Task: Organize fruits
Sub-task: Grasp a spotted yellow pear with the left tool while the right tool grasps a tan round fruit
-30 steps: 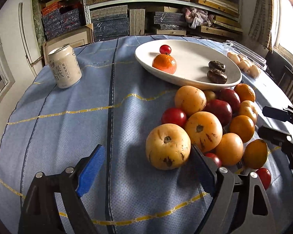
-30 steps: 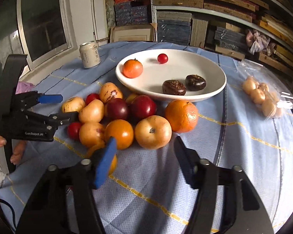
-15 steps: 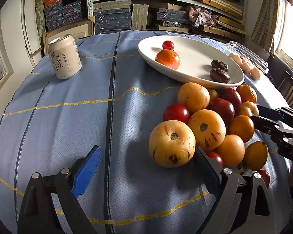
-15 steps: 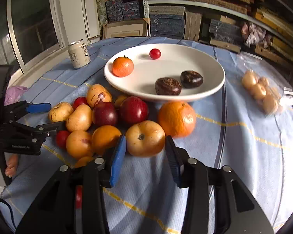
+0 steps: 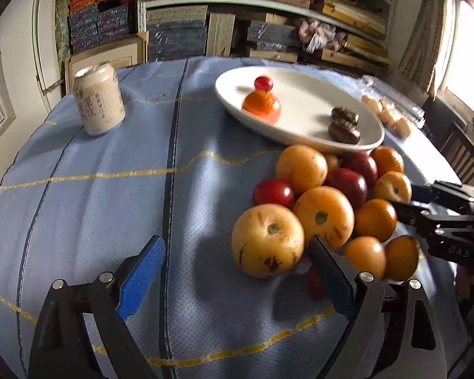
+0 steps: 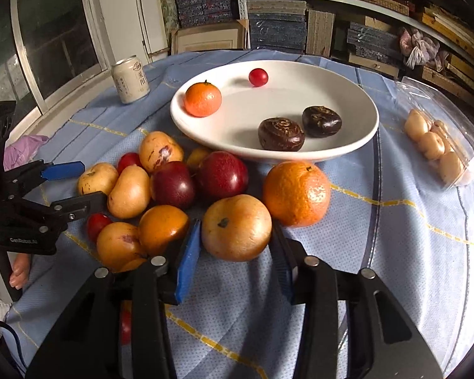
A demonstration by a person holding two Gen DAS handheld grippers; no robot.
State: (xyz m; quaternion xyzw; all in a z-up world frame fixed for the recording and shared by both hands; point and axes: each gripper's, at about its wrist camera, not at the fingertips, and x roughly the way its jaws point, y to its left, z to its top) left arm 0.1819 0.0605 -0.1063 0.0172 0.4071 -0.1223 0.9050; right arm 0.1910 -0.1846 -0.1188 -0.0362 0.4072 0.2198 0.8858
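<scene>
On the left of my left wrist view a pale drink can stands on the blue table, and the left claw is spread wide with nothing between its pads; only its right finger is just beside a big yellow fruit at the near edge of the fruit pile. Further right is the white plate, which holds a small orange, a cherry tomato and two dark fruits. In this view the right claw is at the far right edge and I cannot tell what it holds. The right wrist view shows it: the right claw pinches a round yellow-orange fruit between its blue pads, in front of a large orange. Only this view shows clearly the clear pack of pale fruits at the far right.
</scene>
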